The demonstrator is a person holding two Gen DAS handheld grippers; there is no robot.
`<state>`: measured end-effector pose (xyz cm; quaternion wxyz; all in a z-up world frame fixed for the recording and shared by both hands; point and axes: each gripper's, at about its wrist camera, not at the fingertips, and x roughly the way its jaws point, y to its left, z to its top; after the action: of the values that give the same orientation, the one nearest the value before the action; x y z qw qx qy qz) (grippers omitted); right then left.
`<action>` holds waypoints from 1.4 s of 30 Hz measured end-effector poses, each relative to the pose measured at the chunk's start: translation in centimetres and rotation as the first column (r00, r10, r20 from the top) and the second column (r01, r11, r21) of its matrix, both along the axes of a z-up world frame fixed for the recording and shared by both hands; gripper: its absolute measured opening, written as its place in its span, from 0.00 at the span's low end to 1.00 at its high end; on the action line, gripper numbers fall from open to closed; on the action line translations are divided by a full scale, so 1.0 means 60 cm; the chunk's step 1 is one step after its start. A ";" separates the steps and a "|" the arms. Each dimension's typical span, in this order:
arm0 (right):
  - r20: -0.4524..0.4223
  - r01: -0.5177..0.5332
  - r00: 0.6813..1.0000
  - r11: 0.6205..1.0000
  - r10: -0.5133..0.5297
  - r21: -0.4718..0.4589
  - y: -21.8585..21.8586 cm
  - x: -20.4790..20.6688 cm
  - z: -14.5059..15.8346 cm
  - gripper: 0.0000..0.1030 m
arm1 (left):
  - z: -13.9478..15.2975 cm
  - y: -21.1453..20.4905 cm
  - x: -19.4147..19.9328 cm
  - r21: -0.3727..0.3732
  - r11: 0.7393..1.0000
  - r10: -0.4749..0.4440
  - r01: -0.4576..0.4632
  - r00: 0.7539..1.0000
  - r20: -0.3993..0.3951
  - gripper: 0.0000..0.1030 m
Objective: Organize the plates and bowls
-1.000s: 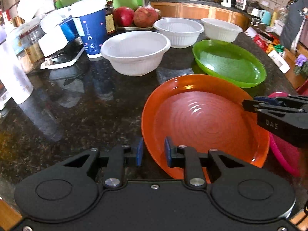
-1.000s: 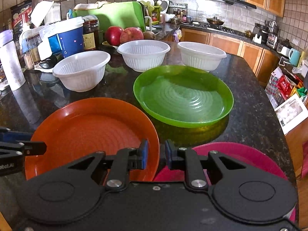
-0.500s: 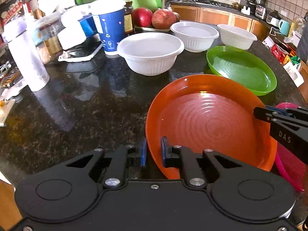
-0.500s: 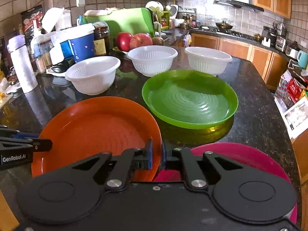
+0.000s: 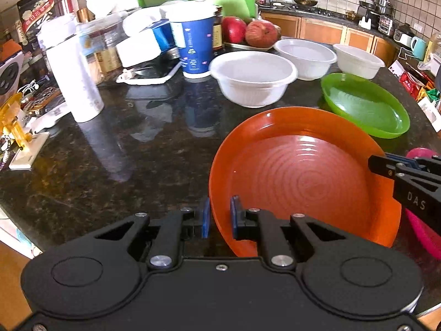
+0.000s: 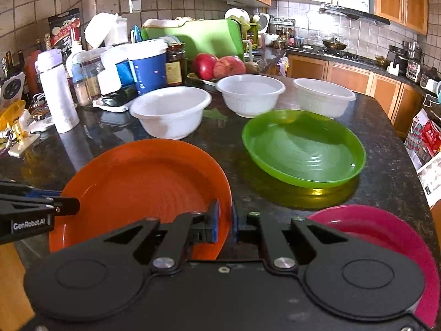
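An orange plate point(image 5: 297, 176) is held by its two opposite edges just above the dark counter. My left gripper point(image 5: 220, 209) is shut on its left rim. My right gripper point(image 6: 224, 212) is shut on its right rim point(image 6: 226, 193). Each gripper shows in the other's view: the right gripper point(image 5: 377, 164) and the left gripper point(image 6: 69, 205). A green plate point(image 6: 303, 149) lies beyond, and a pink plate point(image 6: 386, 229) sits near the front right, partly hidden by my right gripper. Three white bowls point(image 6: 171, 110) point(image 6: 250, 93) point(image 6: 323, 96) stand in a row behind the plates.
The back left of the granite counter point(image 5: 124, 165) is crowded: a blue cup point(image 5: 195, 47), a white bottle point(image 5: 77, 82), jars, a tray of apples point(image 5: 248, 31) and a green board point(image 6: 198, 38). A yellow stand point(image 5: 13, 127) is at the left edge. Packets lie off the right edge.
Both grippers' jaws closed from a small gap onto the orange plate's rim. Both hands then shifted with the plate, and the plate now looks tilted and slightly raised.
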<state>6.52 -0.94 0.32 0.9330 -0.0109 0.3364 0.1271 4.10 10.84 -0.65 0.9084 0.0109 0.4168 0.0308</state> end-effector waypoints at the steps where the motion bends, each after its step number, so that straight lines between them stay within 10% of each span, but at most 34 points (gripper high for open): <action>1: -0.001 0.003 1.000 1.000 -0.003 0.002 0.011 0.000 0.001 0.12 | 0.000 0.011 0.000 0.002 1.000 -0.001 0.001 1.000 -0.001 0.19; 20: -0.039 0.075 0.996 0.997 -0.075 0.010 0.238 0.016 -0.012 0.12 | -0.007 0.212 0.030 0.041 0.996 -0.083 0.084 0.997 -0.006 0.19; 42: -0.022 0.234 0.972 0.972 -0.234 0.008 0.279 0.016 -0.024 0.19 | -0.015 0.253 0.047 0.034 0.981 -0.189 0.189 0.982 0.023 0.30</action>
<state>7.48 15.81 -1.13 0.9380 0.0348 0.3445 0.0181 6.93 26.03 -1.57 0.9123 0.0646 0.4014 -0.0487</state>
